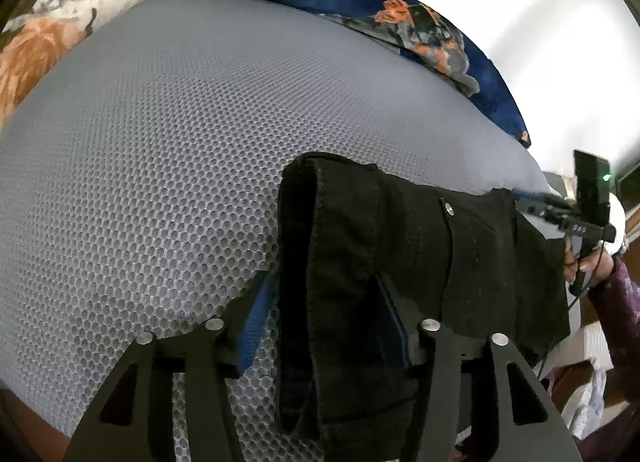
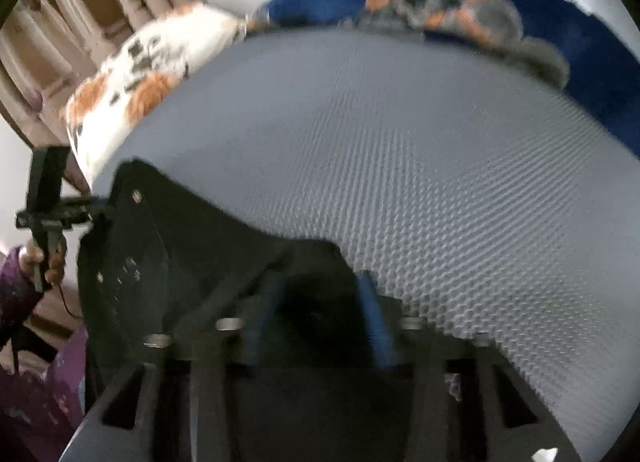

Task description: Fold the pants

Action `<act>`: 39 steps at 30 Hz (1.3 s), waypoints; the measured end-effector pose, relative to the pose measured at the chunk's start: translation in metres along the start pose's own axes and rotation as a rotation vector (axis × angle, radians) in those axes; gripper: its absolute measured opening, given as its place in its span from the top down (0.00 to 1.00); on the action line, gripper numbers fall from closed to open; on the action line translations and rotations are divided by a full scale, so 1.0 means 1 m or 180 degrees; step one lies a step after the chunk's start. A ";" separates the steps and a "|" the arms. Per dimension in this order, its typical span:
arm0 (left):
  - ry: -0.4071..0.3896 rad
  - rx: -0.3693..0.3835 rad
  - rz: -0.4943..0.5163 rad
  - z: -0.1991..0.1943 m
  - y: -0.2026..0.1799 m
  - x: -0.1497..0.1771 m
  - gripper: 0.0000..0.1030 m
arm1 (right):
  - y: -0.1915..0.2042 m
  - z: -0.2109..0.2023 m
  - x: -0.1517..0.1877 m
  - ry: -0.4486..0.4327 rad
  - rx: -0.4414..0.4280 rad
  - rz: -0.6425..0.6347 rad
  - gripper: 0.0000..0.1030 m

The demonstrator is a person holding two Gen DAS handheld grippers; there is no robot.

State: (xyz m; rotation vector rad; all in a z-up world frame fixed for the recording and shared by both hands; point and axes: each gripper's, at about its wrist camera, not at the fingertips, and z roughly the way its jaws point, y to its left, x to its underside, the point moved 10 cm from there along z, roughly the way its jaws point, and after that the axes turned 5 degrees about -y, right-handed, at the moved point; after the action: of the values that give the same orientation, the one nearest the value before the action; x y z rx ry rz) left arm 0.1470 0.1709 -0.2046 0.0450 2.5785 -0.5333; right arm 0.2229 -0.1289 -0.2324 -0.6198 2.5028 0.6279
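Note:
The black pants (image 1: 400, 230) hang in a thick fold over the near edge of the grey mesh mattress (image 1: 160, 162). In the left wrist view my left gripper (image 1: 324, 318) has its blue pads on either side of the bunched waistband and is shut on it. At the right, my right gripper (image 1: 520, 196) pinches the far corner of the cloth. The right wrist view is blurred; there the right gripper (image 2: 320, 294) has black cloth of the pants (image 2: 180, 230) between its blue fingers (image 2: 374, 314). The left gripper (image 2: 98, 204) shows at the pants' left edge.
A white and orange floral pillow (image 1: 60, 2) lies at the bed's far left. A dark blue floral blanket (image 1: 420, 22) runs along the far side. A wooden headboard (image 2: 72, 2) stands behind the pillow. A person's hand and purple sleeve (image 1: 612, 290) hold the right gripper's handle.

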 end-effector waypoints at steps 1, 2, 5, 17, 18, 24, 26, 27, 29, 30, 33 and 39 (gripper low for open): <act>0.0007 0.0001 -0.0028 0.001 0.002 0.000 0.44 | 0.002 0.000 0.000 -0.0014 -0.0055 -0.0010 0.84; 0.0007 0.0005 -0.0052 0.001 0.003 0.001 0.43 | 0.005 -0.001 0.000 -0.0021 -0.0116 -0.0055 0.85; 0.0002 0.0004 -0.0082 0.000 0.005 0.004 0.42 | 0.007 -0.003 0.002 -0.0005 -0.0174 -0.0149 0.89; 0.0005 -0.0064 -0.0024 0.006 -0.002 0.006 0.34 | -0.004 0.003 -0.009 -0.0180 -0.0062 0.0021 0.95; -0.0001 -0.0065 -0.0018 0.006 -0.002 0.006 0.34 | -0.001 0.004 -0.008 -0.0214 0.0090 -0.0093 0.95; -0.0068 -0.0066 -0.0018 0.005 -0.002 0.008 0.31 | -0.006 0.006 -0.011 -0.0407 0.0628 -0.0292 0.98; -0.0072 -0.0078 -0.0001 0.005 -0.003 0.010 0.31 | -0.009 0.004 -0.012 -0.0411 0.0589 -0.0247 0.98; -0.0075 -0.0080 -0.0004 0.005 -0.003 0.011 0.31 | -0.009 0.004 -0.012 -0.0405 0.0601 -0.0251 0.98; -0.0080 -0.0065 -0.0021 0.004 -0.003 0.012 0.30 | -0.013 0.002 -0.013 -0.0403 0.0471 -0.0083 0.97; -0.0083 -0.0063 -0.0027 0.004 -0.004 0.014 0.30 | -0.016 -0.004 -0.017 -0.0501 0.0432 0.0074 0.97; -0.0087 -0.0046 -0.0049 0.002 -0.005 0.014 0.29 | -0.018 -0.031 -0.034 -0.0860 0.0446 0.0313 0.91; -0.0091 0.0016 -0.0061 -0.001 -0.007 0.013 0.23 | 0.015 0.014 -0.012 -0.0247 0.0336 -0.0048 1.00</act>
State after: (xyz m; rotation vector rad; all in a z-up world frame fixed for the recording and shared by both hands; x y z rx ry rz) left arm 0.1338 0.1639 -0.2075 0.0141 2.5521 -0.5436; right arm 0.2288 -0.1054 -0.2324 -0.5639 2.4388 0.5008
